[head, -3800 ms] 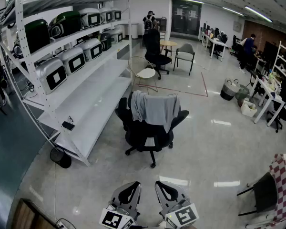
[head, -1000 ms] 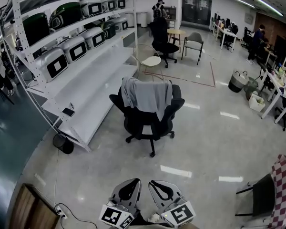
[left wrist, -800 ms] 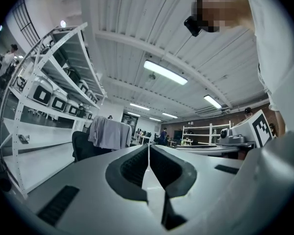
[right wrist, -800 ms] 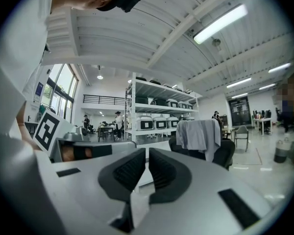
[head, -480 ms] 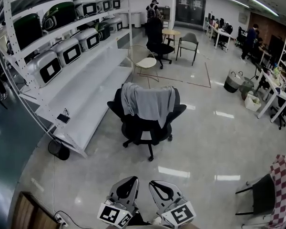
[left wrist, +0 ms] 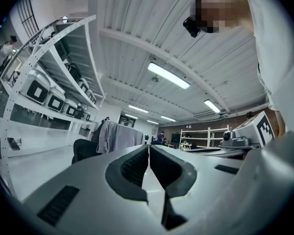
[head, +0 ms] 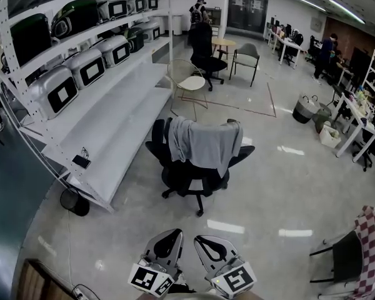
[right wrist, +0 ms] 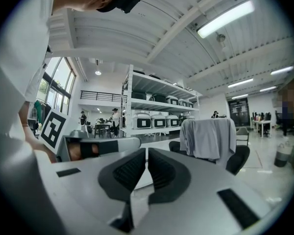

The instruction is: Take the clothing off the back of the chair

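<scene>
Draping over the black chair [head: 189,175] back, pale grey clothing [head: 203,144], rumpled, lopsided

Soft grey cloth clothing [head: 204,144] drapes a matt black chair [head: 189,174] on glossy polished floor [head: 281,192].

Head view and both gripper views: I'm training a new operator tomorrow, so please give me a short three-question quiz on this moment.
1. True or false: the grey garment hangs over the back of the black office chair.
2. Pick one: the left gripper and the right gripper are A) both shut with nothing between the jaws, B) both wide open, C) both shut on the garment.
3. Fill in: in the head view, the white shelving rack stands to the ___ of the chair.

Key: 1 true. 2 A. 3 left.
</scene>
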{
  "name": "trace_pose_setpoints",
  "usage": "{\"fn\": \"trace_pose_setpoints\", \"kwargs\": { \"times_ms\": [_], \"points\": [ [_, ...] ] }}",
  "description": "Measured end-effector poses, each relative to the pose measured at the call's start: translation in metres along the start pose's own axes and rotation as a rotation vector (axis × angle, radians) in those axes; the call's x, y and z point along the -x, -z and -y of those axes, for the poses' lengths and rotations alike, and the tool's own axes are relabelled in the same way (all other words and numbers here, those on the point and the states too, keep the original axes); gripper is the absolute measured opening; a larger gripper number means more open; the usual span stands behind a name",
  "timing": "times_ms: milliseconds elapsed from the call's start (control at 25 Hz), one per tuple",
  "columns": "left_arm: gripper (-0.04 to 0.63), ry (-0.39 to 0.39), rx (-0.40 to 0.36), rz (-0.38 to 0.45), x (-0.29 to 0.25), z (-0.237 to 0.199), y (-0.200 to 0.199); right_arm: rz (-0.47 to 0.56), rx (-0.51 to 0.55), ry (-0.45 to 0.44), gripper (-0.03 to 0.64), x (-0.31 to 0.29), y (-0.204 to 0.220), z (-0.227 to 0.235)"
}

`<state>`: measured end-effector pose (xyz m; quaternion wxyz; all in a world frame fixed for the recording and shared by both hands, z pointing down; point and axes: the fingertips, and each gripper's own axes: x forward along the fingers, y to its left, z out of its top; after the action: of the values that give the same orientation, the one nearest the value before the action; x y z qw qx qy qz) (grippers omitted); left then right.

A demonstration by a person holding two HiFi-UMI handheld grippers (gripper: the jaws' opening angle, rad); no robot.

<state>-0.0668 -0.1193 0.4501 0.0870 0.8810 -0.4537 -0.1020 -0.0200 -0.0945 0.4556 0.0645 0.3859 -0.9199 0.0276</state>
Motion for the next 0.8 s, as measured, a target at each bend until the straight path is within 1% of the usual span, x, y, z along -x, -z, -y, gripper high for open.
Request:
{"fn": "trace_pose_setpoints", "kwargs": {
  "times_ms": [80, 200, 360, 520, 680, 800],
  "points": [
    [0.018, 0.01, 0.009, 0.008, -0.006, -0.014, -0.004, 0.012, 0.002, 0.019, 0.019, -0.011, -0.004, 0.002],
    [0.018, 0.03, -0.002, 0.026, -0.013, -0.029, -0.012, 0.021, -0.001, 0.065, 0.02, -0.023, -0.006, 0.007],
    [0.017, 0.055, 0.004, 0.037, -0.02, -0.04, -0.015, -0.002, 0.005, 0.105, 0.02, -0.033, -0.005, 0.012],
    [0.017, 0.076, 0.025, 0.03, -0.024, -0.044, -0.012, -0.038, 0.015, 0.103, 0.018, -0.041, -0.003, 0.011],
    [0.017, 0.083, 0.028, 0.032, -0.031, -0.047, -0.014, -0.008, 0.0, 0.11, 0.02, -0.048, -0.009, 0.017],
    [0.018, 0.074, 0.031, 0.027, -0.037, -0.052, -0.011, -0.001, -0.009, 0.095, 0.02, -0.055, -0.007, 0.022]
  ]
}}
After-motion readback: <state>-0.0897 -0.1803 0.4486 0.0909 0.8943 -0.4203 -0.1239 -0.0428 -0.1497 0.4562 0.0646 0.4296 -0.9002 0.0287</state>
